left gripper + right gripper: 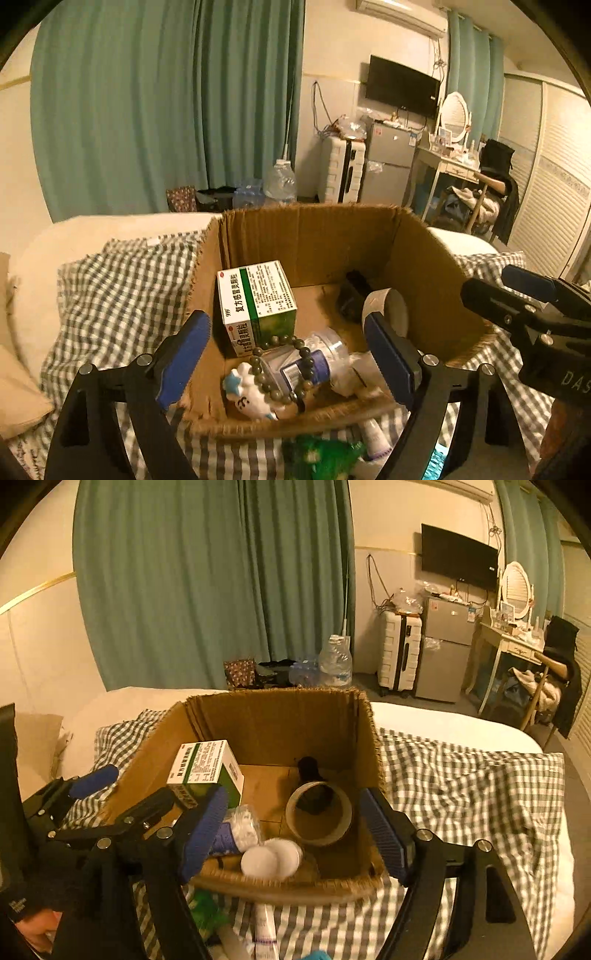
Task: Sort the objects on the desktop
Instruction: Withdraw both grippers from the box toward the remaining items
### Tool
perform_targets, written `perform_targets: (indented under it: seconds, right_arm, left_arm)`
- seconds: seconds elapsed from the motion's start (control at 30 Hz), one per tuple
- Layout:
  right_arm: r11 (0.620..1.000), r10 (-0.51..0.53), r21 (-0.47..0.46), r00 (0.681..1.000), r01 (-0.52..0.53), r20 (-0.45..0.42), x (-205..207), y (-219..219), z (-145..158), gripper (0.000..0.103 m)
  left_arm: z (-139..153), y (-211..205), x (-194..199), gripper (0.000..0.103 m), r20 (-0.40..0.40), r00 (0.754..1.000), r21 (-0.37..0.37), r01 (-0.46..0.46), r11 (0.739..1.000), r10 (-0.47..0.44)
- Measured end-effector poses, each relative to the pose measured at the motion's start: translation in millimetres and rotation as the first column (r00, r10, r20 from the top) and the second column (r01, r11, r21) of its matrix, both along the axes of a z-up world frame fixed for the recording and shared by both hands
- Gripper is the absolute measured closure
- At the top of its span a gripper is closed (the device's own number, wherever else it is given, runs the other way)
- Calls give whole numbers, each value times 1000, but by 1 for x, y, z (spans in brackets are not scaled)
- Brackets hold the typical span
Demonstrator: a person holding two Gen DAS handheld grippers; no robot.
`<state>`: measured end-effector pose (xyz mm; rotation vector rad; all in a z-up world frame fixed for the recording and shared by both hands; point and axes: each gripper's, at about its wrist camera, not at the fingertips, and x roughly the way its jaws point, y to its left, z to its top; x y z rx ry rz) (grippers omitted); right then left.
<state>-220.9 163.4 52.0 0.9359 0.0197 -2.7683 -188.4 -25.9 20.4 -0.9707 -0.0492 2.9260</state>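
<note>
An open cardboard box [314,236] sits on a checked blanket. Inside lie a green-and-white medicine box [258,299], a tape roll [391,310], a black object [351,295], a clear jar with a blue label [310,362] ringed by a bead bracelet [280,369], and a white toy with a blue star [251,398]. My left gripper [284,325] hovers open over the box's near edge, nothing between its pads. My right gripper [293,797] is open above the tape roll [319,819] and a white round lid [271,858], holding nothing.
A green packet [321,458] and a white tube [373,432] lie on the checked blanket [461,782] in front of the box. The other gripper shows at each view's edge [509,291]. Behind are teal curtains, a water jug, a suitcase, a fridge and a dressing table.
</note>
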Motion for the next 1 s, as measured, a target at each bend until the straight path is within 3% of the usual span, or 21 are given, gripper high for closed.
perform_targets:
  seconds: [0.27,0.5,0.77,1.0]
  right_arm:
    - [999,-26,30,997,28,-76,60,2,49,17]
    - [999,-28,38,994,32,-107,105,1,71,16]
    - [997,-36,62,995,42,-90,139,1,59,16]
    - [997,-64,38,997,66,-52,158,13,21,14]
  left_arm:
    - [56,7,49,0,-73,997,-26,-10,1000,8]
    - [80,12,91,0,-100,995,-41,2,999,-6]
    - [60,14,121,0,-45,999,-33,6,999,-8]
    - [19,14,141,0,31,999,-8,-7,1000,7]
